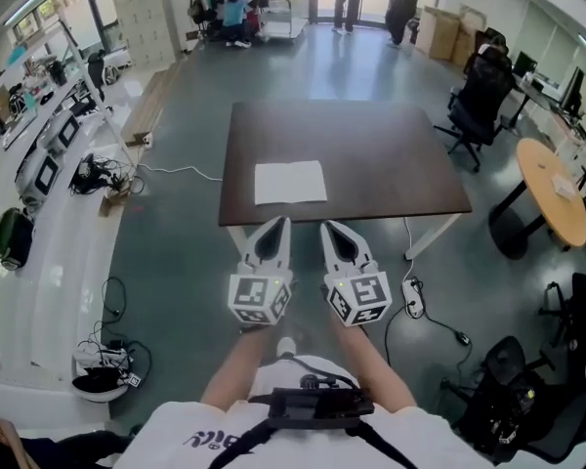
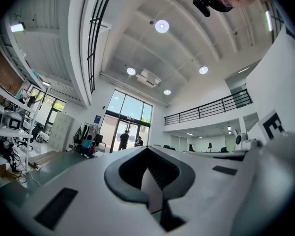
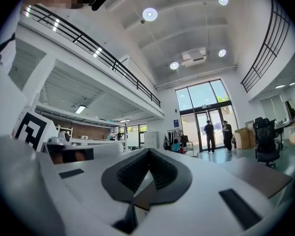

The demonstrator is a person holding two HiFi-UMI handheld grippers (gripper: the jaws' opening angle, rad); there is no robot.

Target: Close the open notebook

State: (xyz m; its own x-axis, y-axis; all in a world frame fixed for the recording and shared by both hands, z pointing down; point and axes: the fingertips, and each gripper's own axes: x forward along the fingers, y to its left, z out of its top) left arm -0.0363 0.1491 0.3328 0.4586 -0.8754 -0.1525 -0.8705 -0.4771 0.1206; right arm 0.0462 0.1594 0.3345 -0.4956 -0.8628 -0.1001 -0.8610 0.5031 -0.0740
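The open notebook (image 1: 290,182) lies flat with its white pages up on a dark brown table (image 1: 371,154), near the table's front edge. My left gripper (image 1: 278,223) and right gripper (image 1: 330,227) are held side by side just short of that edge, pointing at the table, apart from the notebook. Both are shut with nothing between their jaws. In the left gripper view the left gripper (image 2: 147,149) points level across the room, jaws closed tip to tip. In the right gripper view the right gripper (image 3: 148,151) looks the same, with the brown table (image 3: 258,176) at the right.
A black office chair (image 1: 479,101) stands at the table's right, and a round wooden table (image 1: 552,189) further right. A power strip (image 1: 413,299) and cables lie on the floor below the table's right corner. White benches (image 1: 39,262) run along the left. People (image 1: 402,3) stand at the far doors.
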